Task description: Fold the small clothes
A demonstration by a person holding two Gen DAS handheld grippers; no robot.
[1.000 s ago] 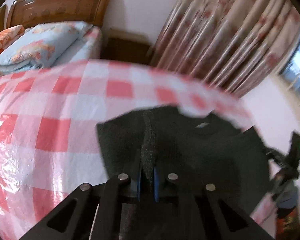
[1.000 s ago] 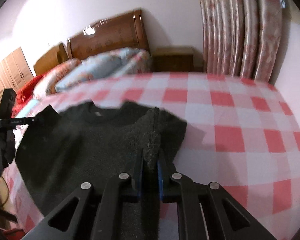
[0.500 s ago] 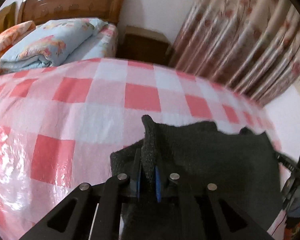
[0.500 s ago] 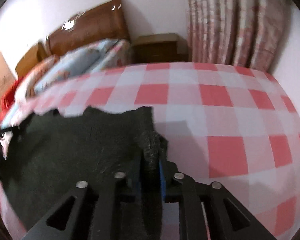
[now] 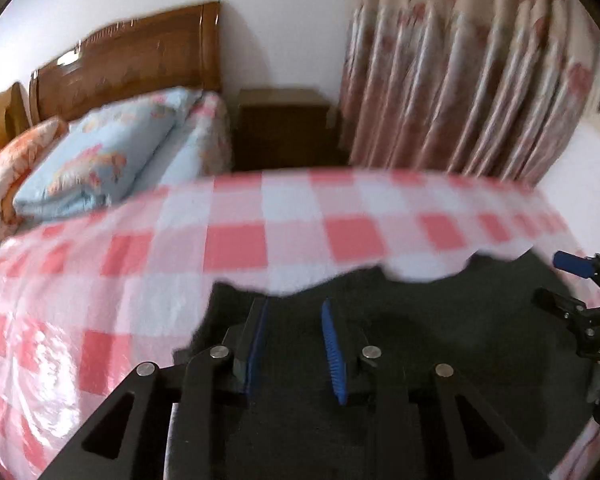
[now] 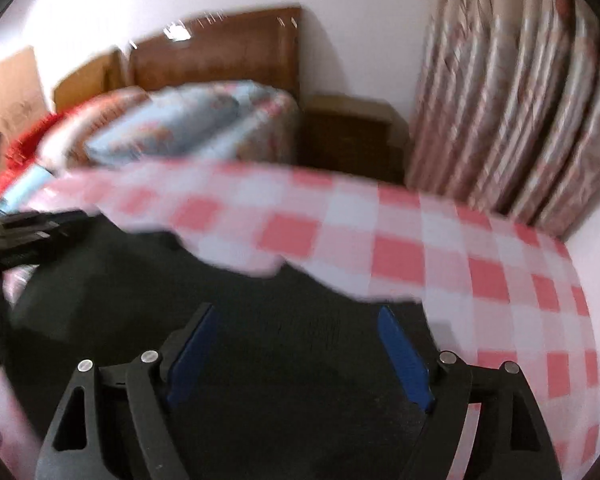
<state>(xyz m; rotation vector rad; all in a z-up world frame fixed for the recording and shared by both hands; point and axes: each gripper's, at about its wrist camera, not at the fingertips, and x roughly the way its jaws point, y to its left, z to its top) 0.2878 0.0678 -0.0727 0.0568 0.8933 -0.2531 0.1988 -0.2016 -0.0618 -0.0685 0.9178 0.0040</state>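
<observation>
Sweater (image 5: 440, 340) — dark, soft knit, limp and light; best pinched at an edge or corner. Left gripper (image 5: 296, 344) opening, nothing pinched — right gripper (image 6: 300, 356) spread wide.

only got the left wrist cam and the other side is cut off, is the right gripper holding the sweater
Observer: No. The right gripper has its fingers wide apart with nothing pinched between them; the dark sweater lies flat beneath.
Operator: ok and is there free cloth past the sweater's right edge
Observer: Yes. The red-and-white checked cloth shows bare to the right of the sweater, up to the far edge by the curtain.
</observation>
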